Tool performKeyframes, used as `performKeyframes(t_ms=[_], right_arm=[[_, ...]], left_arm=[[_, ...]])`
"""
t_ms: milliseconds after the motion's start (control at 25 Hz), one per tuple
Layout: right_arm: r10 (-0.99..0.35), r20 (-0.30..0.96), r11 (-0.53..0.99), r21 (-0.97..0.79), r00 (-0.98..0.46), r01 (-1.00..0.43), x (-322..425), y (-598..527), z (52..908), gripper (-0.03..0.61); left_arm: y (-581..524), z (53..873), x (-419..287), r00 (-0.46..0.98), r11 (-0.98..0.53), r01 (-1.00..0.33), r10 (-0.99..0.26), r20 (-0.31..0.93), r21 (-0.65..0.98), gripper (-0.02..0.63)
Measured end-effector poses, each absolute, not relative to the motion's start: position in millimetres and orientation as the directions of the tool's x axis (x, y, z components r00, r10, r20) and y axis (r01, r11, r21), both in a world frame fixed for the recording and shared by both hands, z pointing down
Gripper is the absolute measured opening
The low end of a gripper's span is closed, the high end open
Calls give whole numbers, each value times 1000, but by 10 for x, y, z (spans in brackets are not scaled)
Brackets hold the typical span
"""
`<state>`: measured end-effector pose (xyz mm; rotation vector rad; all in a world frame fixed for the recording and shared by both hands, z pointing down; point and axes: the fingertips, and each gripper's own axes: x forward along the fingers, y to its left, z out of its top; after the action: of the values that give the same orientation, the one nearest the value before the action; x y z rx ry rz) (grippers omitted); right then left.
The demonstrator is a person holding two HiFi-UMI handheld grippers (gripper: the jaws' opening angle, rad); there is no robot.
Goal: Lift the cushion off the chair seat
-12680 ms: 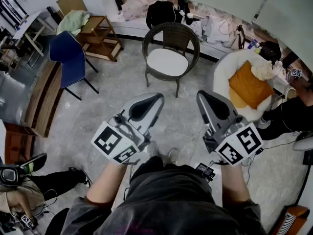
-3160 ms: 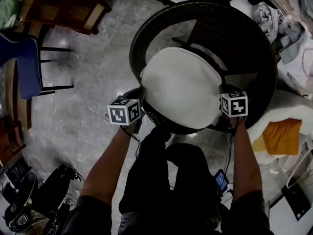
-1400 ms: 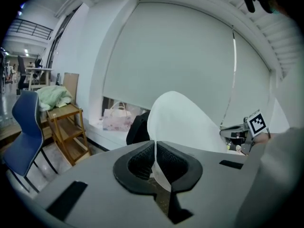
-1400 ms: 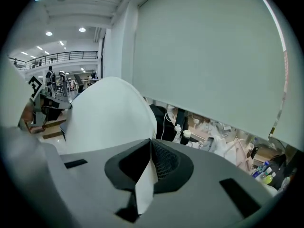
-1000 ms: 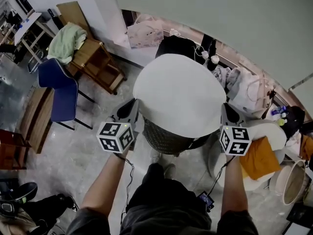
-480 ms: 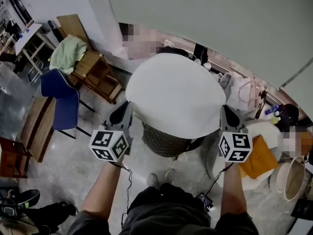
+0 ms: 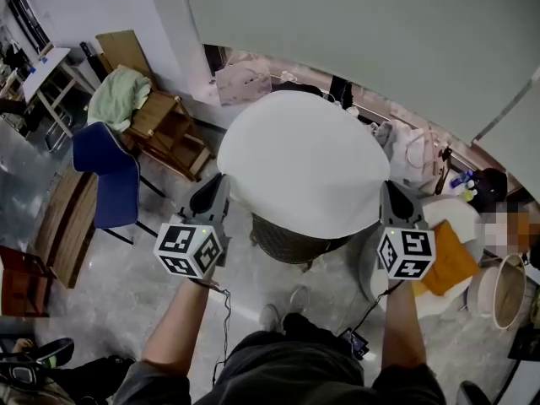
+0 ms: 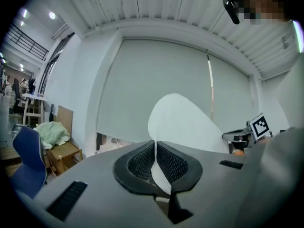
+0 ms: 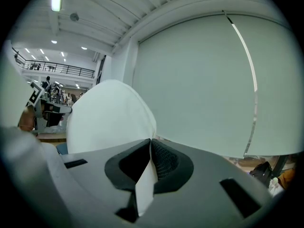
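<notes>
The round white cushion [image 7: 304, 163] hangs in the air high above the dark wicker chair [image 7: 291, 245], held flat between both grippers. My left gripper [image 7: 221, 191] is shut on the cushion's left edge, and the white fabric [image 8: 178, 125] runs pinched between its black pads [image 8: 140, 164]. My right gripper [image 7: 390, 199] is shut on the cushion's right edge [image 9: 111, 115], with the fabric clamped between its pads [image 9: 164, 163]. The cushion hides most of the chair's seat in the head view.
A blue chair [image 7: 101, 175] and a wooden rack with a green cloth [image 7: 122, 99] stand at the left. A white beanbag with an orange pillow [image 7: 443, 264] sits at the right, bags [image 7: 413, 154] lie along the wall, and a large pale blind [image 9: 204, 80] hangs ahead.
Both grippers have risen with the cushion, which now sits higher above the wicker chair. The grips on its two edges are unchanged.
</notes>
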<state>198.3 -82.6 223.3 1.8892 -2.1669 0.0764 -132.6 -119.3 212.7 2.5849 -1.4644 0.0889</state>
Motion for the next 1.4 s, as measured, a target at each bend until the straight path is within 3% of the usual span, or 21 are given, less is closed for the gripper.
performKeyframes(t_ms=[600,1400], right_arm=[[-987,156,66,144,-43,-987,1564,-309,1804,20],[-999,23,40,165,-37,-985,1683,-180,1143,20]], left_arm=[[-950,1673,-1709,572,-566,-820,-818,61,83,20],[-870,1072,-1586,565,-569,-821,-822,-72,54,20]])
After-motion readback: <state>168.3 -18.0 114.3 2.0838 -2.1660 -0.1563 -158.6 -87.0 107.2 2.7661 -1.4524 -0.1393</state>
